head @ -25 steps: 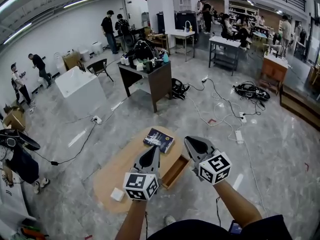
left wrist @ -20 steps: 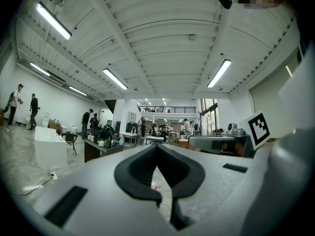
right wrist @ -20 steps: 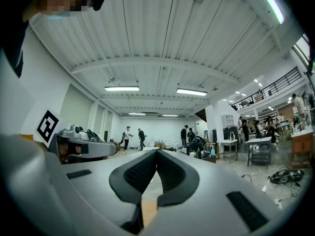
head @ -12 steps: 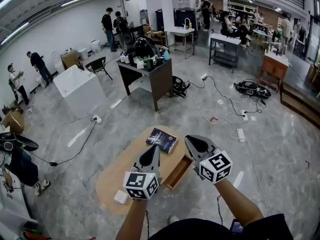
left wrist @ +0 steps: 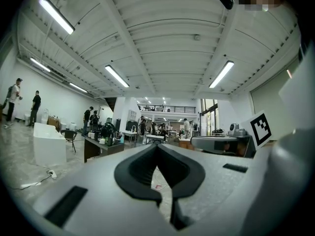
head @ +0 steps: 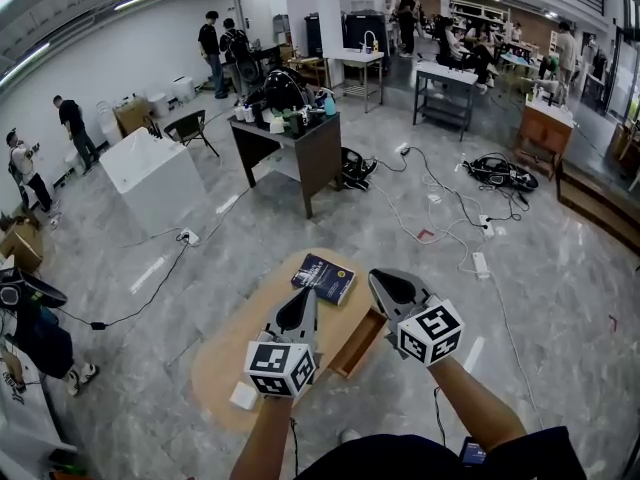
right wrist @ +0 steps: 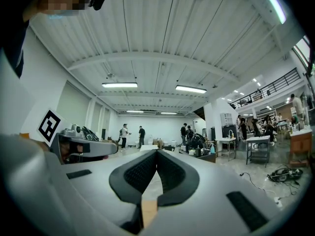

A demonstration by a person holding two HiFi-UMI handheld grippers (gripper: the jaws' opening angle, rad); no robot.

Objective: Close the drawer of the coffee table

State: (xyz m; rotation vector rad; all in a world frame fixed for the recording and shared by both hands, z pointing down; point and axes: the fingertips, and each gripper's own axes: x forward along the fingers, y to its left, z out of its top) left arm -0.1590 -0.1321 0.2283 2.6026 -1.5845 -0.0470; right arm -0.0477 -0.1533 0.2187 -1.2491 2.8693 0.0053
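Note:
The oval wooden coffee table (head: 240,340) stands on the floor below me in the head view. Its drawer (head: 357,342) is pulled out from the right side. A dark blue book (head: 323,277) lies at the table's far end and a small white box (head: 241,396) at its near end. My left gripper (head: 305,299) hovers over the tabletop, shut and empty. My right gripper (head: 378,281) hangs above the open drawer, apart from it, also shut and empty. In the left gripper view (left wrist: 157,145) and the right gripper view (right wrist: 157,152) the jaws meet at their tips and point across the room.
A dark desk (head: 296,151) loaded with items stands beyond the table, with a white cabinet (head: 154,178) to its left. Cables (head: 432,200) and a power strip (head: 478,264) run over the grey floor at the right. Several people stand far off.
Hardly anything: the head view has drifted a little, and both grippers stay shut in the same place above the table and drawer.

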